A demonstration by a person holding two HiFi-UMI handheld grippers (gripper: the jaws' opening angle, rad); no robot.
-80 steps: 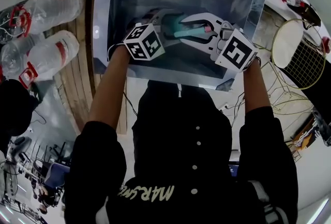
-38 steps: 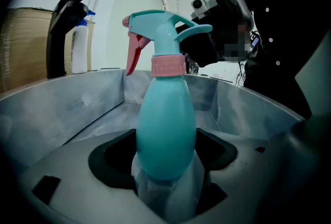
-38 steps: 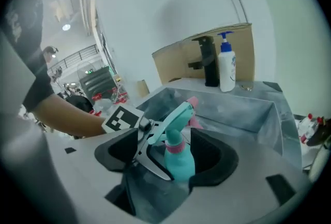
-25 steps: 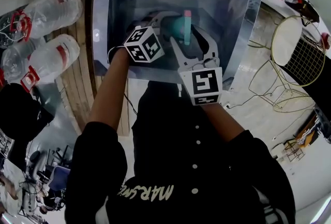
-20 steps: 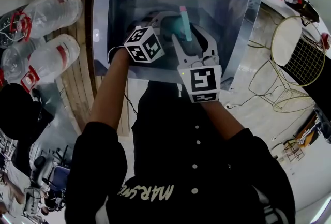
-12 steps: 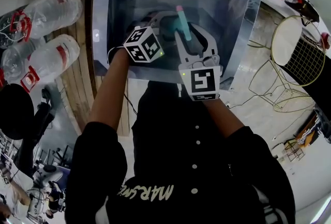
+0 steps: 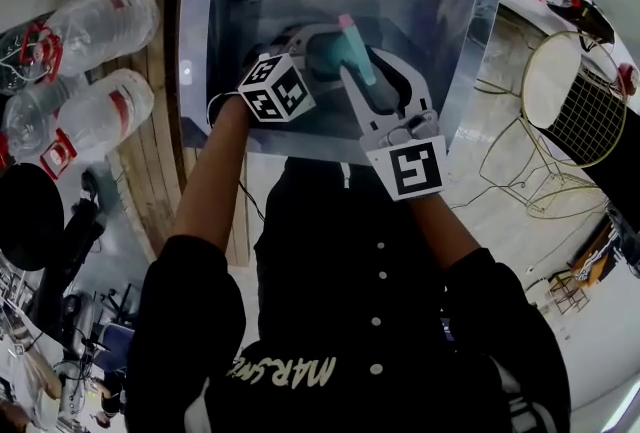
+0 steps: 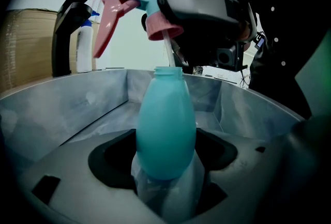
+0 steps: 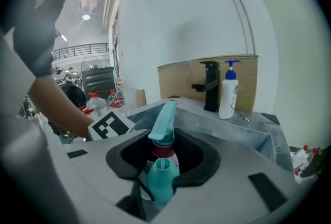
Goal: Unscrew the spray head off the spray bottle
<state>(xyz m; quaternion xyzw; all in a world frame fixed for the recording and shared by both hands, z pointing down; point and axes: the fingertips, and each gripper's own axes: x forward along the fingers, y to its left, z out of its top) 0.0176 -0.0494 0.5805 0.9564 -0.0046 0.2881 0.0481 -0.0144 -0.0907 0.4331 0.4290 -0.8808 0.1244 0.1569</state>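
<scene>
A teal spray bottle (image 8: 165, 130) stands upright in the steel sink (image 7: 440, 11), with my left gripper (image 8: 165, 176) shut on its lower body. The teal spray head (image 8: 129, 3), with pink trigger and pink collar (image 8: 163, 26), hangs just above the bottle's open neck; its thin dip tube still runs down into it. My right gripper (image 9: 163, 166) is shut on the spray head (image 9: 164, 119); its jaws have just been closing on that head. From above, the head (image 7: 352, 46) sits between the right gripper's fingers, beside the left gripper (image 7: 315, 46).
A black faucet (image 9: 209, 86) and a white pump bottle (image 9: 227, 91) stand at the sink's far rim before a cardboard box (image 9: 176, 80). Large plastic water bottles (image 7: 90, 111) lie left of the sink. A wire chair (image 7: 575, 101) stands to the right.
My right gripper has closed on the spray head and risen a little, tilting it. The head's collar now stands off the bottle neck. The left gripper and bottle have stayed put.
</scene>
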